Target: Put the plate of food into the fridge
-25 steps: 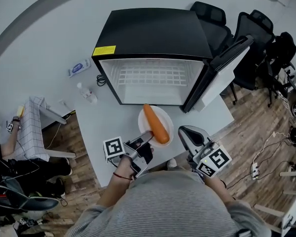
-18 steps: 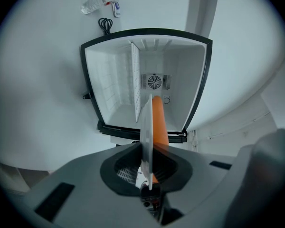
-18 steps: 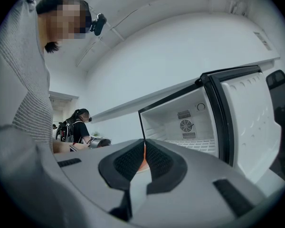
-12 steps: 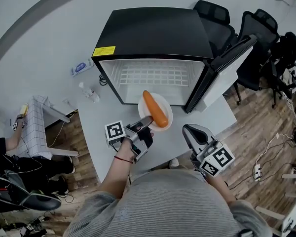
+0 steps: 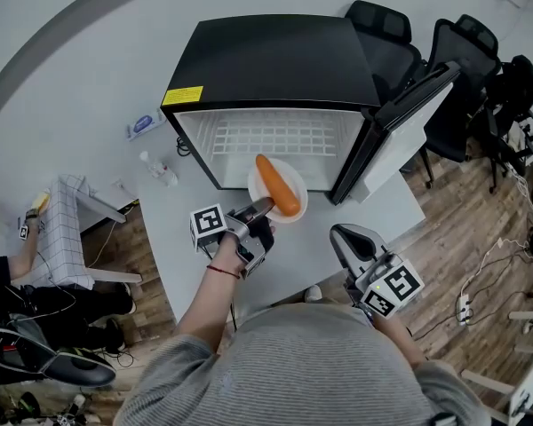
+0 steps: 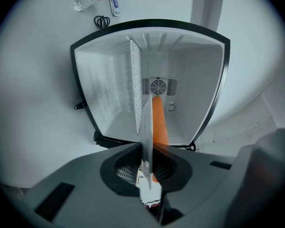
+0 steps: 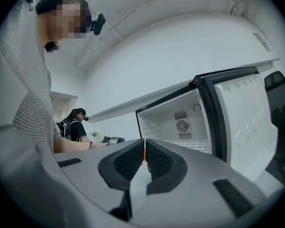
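A white plate (image 5: 297, 183) with an orange carrot (image 5: 278, 185) on it hangs just in front of the open black fridge (image 5: 275, 69). My left gripper (image 5: 259, 207) is shut on the plate's near rim. In the left gripper view the plate (image 6: 146, 127) shows edge-on between the jaws of my left gripper (image 6: 147, 167), with the carrot (image 6: 159, 122) on its right side, pointing into the white fridge interior (image 6: 190, 94). My right gripper (image 5: 342, 235) hovers over the table's front right, shut and holding nothing; in its own view, my right gripper (image 7: 144, 158) has its pads almost touching.
The fridge door (image 5: 409, 122) stands swung open to the right. A wire shelf (image 5: 271, 138) sits inside. The fridge stands on a white table (image 5: 178, 238). Black chairs (image 5: 444, 51) stand at the back right. A water bottle (image 5: 155, 165) lies on the floor at left.
My left gripper has carried the plate and carrot away from me, closer to the fridge opening. My right gripper has stayed where it was.
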`<state>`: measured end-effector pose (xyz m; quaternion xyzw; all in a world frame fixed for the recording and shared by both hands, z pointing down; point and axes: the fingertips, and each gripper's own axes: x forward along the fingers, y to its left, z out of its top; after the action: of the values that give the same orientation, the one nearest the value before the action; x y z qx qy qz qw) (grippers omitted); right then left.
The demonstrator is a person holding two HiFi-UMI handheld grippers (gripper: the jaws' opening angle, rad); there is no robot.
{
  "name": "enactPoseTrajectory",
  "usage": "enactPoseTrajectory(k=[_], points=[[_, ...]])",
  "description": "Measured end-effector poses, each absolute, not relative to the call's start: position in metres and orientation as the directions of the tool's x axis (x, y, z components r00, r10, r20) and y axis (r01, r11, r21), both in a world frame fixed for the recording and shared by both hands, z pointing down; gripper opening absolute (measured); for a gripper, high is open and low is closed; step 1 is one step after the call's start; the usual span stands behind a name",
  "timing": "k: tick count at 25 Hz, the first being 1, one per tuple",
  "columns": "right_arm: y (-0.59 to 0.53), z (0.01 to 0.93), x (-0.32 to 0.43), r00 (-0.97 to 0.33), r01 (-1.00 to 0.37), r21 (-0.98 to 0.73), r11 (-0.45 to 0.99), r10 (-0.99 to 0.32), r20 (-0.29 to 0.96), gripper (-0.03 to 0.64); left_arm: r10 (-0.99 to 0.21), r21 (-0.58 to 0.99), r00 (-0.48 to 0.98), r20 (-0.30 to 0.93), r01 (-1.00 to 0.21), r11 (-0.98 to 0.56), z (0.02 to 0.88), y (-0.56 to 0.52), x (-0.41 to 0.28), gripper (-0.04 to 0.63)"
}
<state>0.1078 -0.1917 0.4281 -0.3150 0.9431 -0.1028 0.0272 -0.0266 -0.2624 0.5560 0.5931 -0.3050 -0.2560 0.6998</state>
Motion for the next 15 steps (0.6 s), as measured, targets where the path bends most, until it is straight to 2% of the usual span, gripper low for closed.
enactPoseTrajectory(k=[15], points=[[-0.196, 0.434, 0.124, -0.777, -0.619, -0.213, 0.756, -0.628, 0.027, 0.015, -0.772, 0.98, 0.615, 0.163, -0.013, 0.196, 0.577, -0.315, -0.036, 0.041]])
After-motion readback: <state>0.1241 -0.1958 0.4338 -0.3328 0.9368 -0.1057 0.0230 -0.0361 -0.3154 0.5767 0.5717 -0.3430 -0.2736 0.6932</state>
